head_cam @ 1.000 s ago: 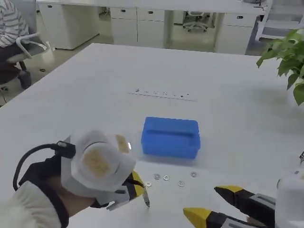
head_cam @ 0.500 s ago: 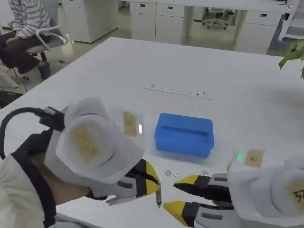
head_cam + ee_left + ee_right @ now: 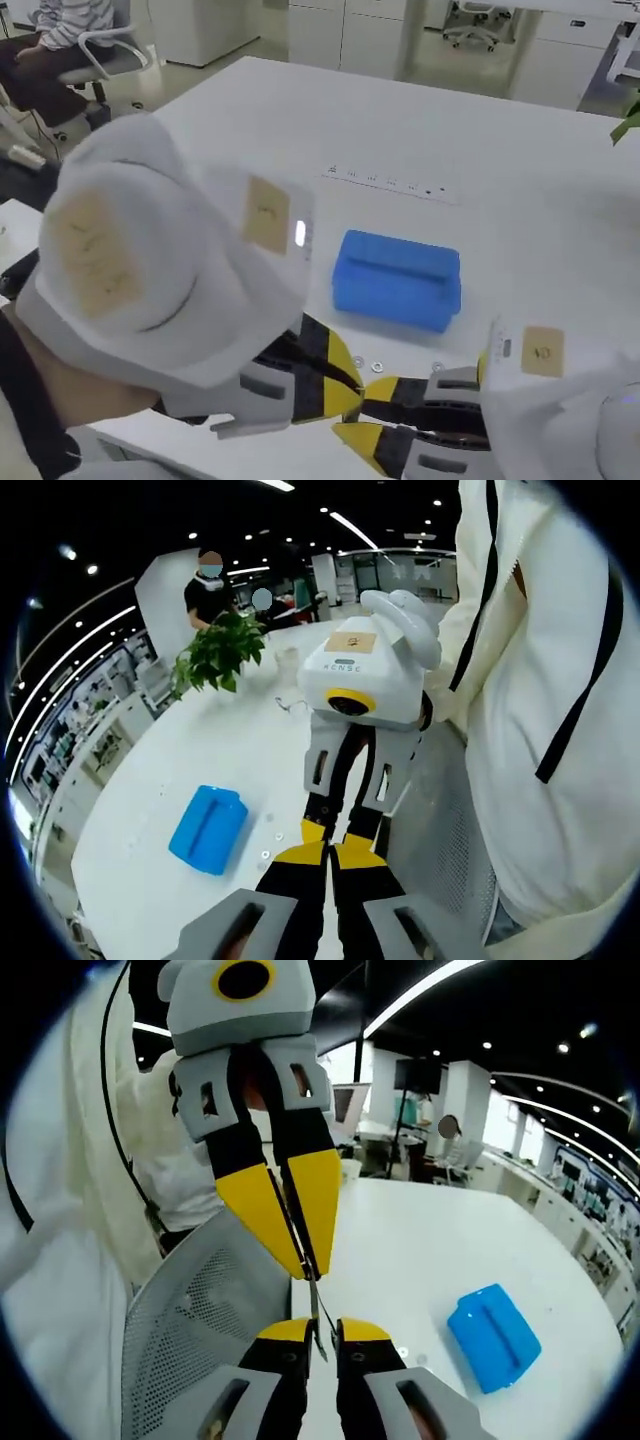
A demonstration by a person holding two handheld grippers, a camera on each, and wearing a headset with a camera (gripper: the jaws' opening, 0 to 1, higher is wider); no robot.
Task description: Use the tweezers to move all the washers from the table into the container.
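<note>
My left gripper [image 3: 350, 385] is shut on thin metal tweezers [image 3: 314, 1300], which point down out of its yellow jaws. My right gripper [image 3: 323, 1335] faces it tip to tip, its jaws a narrow gap apart with the tweezers' point between them. Both are held in the air, near the table's front edge. The blue container [image 3: 397, 280] stands behind them on the white table [image 3: 250, 130]. A few small washers [image 3: 377, 367] lie just in front of the container. In the left gripper view the right gripper [image 3: 342, 825] meets my left gripper [image 3: 330, 848] above the container [image 3: 208, 828].
A strip of small parts [image 3: 390, 184] lies on the table beyond the container. A potted plant [image 3: 215, 650] stands at the table's far side. A mesh chair [image 3: 200, 1310] is below the grippers. A seated person [image 3: 70, 30] is at the far left.
Both grippers have risen toward the head camera and come together tip to tip. The right gripper's jaws, wide apart before, have narrowed around the tweezers' point.
</note>
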